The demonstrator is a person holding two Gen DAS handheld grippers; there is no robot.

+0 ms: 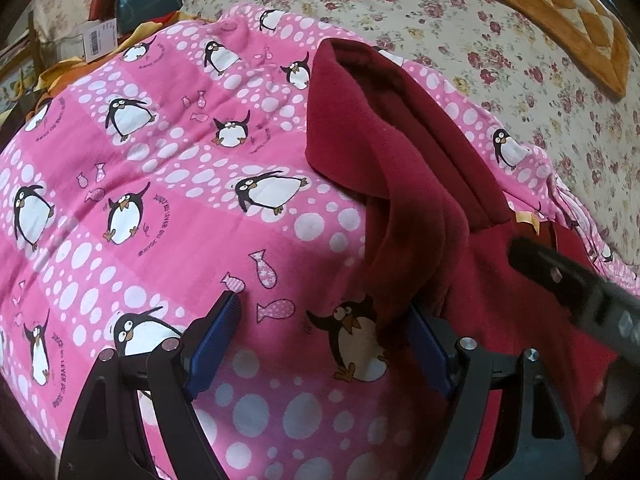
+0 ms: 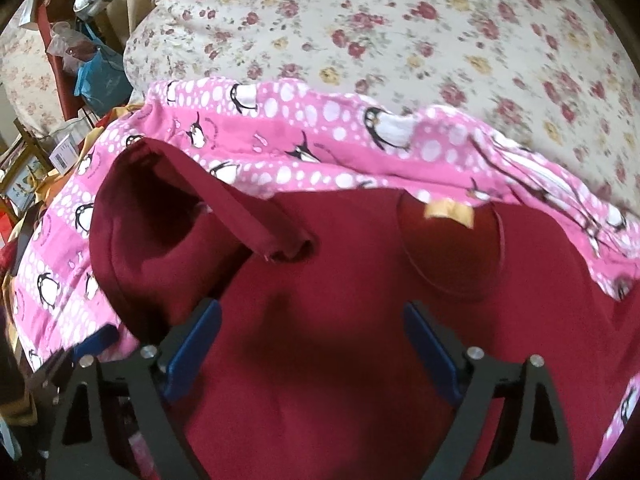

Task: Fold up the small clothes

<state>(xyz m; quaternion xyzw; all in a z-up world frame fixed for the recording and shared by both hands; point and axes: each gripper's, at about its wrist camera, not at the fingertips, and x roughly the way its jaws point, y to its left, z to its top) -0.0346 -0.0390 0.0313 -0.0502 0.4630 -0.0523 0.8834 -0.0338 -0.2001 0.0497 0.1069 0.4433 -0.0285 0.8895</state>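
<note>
A dark red fleece garment lies on a pink penguin-print blanket, which is spread over a bed with a cream floral bedspread; in the left wrist view the garment fills the 3 o'clock side, and in the right wrist view it fills the centre and the 6 o'clock part; its sleeve is folded over and runs from 12 o'clock down to the centre in the left view, with the open cuff showing near the middle of the right view; a round neckline with a yellowish label sits at about 2 o'clock from centre in the right view. The left gripper has its blue-padded fingers standing wide apart over the blanket; the right-hand finger touches or lies just beside the sleeve's lower edge, and nothing is clamped. The right gripper hovers over the garment's body with its fingers spread wide, gripping nothing; a blurred black part of it crosses the left view at 4 o'clock. An orange checked quilt lies at 1 o'clock; clutter and a blue bag stand at 10 o'clock.
</note>
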